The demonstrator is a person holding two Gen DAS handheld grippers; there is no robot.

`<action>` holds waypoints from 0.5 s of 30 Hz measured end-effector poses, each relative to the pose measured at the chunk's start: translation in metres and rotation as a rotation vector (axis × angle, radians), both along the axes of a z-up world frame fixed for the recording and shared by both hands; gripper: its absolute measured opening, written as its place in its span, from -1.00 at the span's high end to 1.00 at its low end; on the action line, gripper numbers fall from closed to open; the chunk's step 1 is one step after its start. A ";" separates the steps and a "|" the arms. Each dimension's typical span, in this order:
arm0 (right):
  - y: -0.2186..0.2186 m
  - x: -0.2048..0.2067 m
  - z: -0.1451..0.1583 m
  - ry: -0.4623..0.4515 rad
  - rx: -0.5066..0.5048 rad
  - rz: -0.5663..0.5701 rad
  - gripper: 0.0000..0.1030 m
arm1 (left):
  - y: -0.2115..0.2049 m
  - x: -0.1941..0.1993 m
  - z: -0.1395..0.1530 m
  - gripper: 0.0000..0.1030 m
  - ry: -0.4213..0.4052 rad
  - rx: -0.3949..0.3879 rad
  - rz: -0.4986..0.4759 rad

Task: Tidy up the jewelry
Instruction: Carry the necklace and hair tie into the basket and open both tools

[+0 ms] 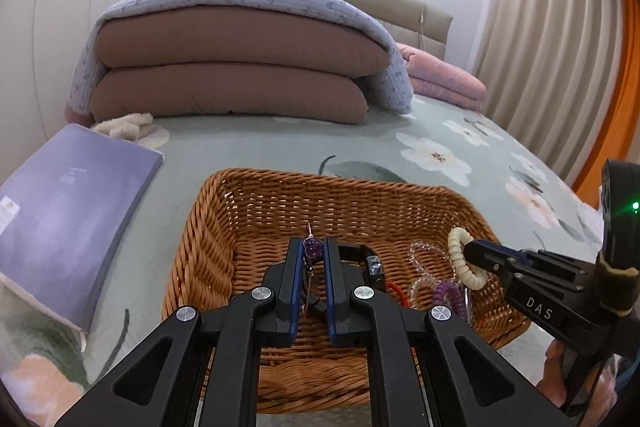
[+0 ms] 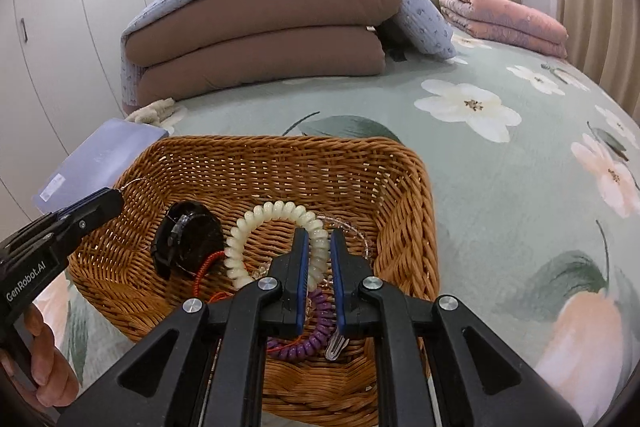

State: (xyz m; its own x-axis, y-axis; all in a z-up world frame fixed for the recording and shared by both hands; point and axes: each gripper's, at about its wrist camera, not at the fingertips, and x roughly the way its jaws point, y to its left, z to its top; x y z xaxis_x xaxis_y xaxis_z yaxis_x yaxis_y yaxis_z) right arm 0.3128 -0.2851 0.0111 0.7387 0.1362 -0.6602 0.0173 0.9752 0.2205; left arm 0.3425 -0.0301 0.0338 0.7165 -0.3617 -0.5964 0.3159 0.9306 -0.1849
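Observation:
A brown wicker basket [image 1: 224, 227] [image 2: 404, 187] sits on the bed. My left gripper [image 1: 313, 247] is shut on a purple bead pendant [image 1: 313, 247] on a thin wire, above the basket's inside; it also shows at the left of the right wrist view [image 2: 108, 201]. My right gripper [image 2: 319, 239] is shut on a cream spiral hair tie [image 2: 256, 223] over the basket's right side, and it also shows in the left wrist view [image 1: 466, 251]. In the basket lie a black watch [image 2: 188, 235], a purple spiral tie [image 2: 316, 335], a red cord [image 2: 208, 263] and clear beads [image 1: 424, 251].
The bed has a green floral sheet [image 2: 500, 187]. A purple book [image 1: 72, 199] lies left of the basket. Folded brown and blue quilts [image 1: 232, 67] are stacked behind, with a pink quilt [image 2: 504, 19] at the far right. Wardrobes stand left, curtains right.

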 end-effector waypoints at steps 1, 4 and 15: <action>-0.001 -0.001 0.000 -0.003 0.012 0.005 0.72 | -0.001 0.000 0.000 0.79 0.001 -0.004 -0.003; -0.004 -0.007 0.003 -0.031 0.025 0.006 0.44 | 0.000 -0.004 0.001 0.55 0.009 -0.022 -0.013; 0.005 -0.069 0.036 -0.141 0.027 0.026 0.42 | 0.007 -0.052 0.031 0.04 -0.084 -0.059 -0.044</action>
